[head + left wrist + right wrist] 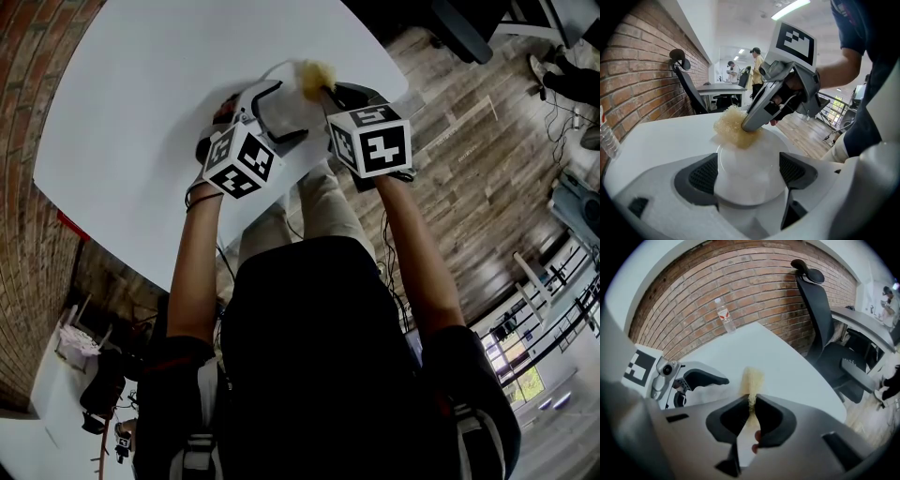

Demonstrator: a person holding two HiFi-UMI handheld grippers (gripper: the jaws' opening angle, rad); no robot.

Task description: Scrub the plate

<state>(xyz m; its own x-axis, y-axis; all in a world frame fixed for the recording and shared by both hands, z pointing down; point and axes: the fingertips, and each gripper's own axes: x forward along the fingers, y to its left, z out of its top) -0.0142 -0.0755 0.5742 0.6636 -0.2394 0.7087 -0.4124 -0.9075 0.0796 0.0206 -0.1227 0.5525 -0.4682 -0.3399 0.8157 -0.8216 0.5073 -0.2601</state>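
**Plate clamped at the rim, scrubber pressed to its far edge**

The plate (757, 152) is held by the left gripper (749, 174) over the near edge of the white table (159, 112). The jaws are set wide, and their ribbed pads (704, 174) are seated against opposite sides of the rim. Whether the underside rests on the table cannot be told.

The right gripper (751, 401) is closed narrowly on a yellowish mesh scrubber (731, 126). The free end of the scrubber is pressed onto the far part of the plate's face.

The plate is judged to be stiff, smooth and breakable, and slippery once wet, so a firm hold across the rim is thought to suit it best. That hold also leaves the face open to the scrubber. Hard strokes toward the rim could lever the plate out of the pads, so downward force is better kept moderate and near the middle.

The scrubber is judged to be light, soft and springy. It is pinched thin between the jaws, and a deep bite is advised so that it is not dragged out while rubbing.

A water bottle (725, 315) stands well apart, by the brick wall.
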